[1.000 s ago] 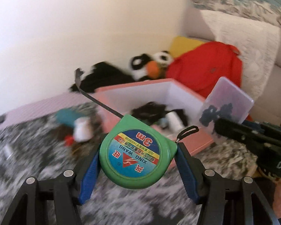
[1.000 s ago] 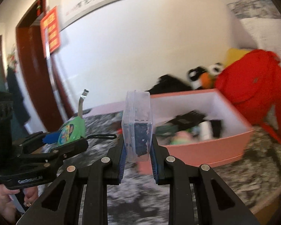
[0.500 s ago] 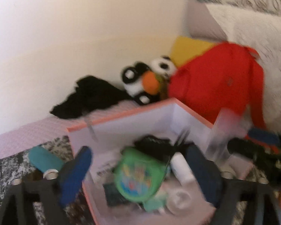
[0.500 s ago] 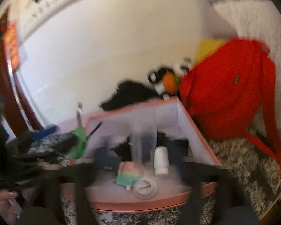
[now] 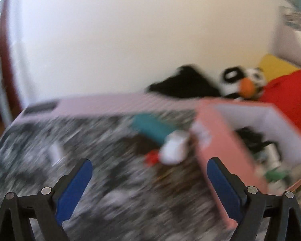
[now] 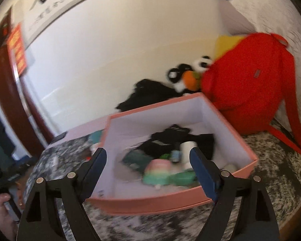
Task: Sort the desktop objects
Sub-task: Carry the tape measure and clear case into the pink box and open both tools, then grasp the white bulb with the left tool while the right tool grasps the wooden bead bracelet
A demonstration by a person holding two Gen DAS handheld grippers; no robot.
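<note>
Both my grippers are spread wide with nothing between the blue pads. My right gripper [image 6: 148, 160] hangs just over the near side of the pink box [image 6: 150, 201], fingers framing the stuff inside. My left gripper [image 5: 149, 177] is over the speckled grey tabletop [image 5: 40, 140], with the box's pink outer wall right up by its right finger [image 5: 224, 188]. That view is pretty smeared, so take the details loosely.

Inside the box, from the right wrist camera: a pastel popsicle-looking thing [image 6: 156, 171] in pink, green and teal near the front, the green tape measure [image 6: 183, 177] just beside it against the front wall, a white bottle [image 6: 187, 149], a small teal-labelled item [image 6: 175, 155], a dark teal packet [image 6: 135, 158] and a heap of black stuff [image 6: 170, 140] toward the back. Can't pick out anything clear and plastic in there through the blur.

Still out on the table, left of the box: a teal case [image 5: 150, 126], a white object [image 5: 174, 147] touching the box wall, and a small red bit [image 5: 152, 157] beside that.

Behind the box: a red backpack [image 6: 248, 92], a panda plush [image 6: 190, 74], black fabric [image 6: 146, 94].
</note>
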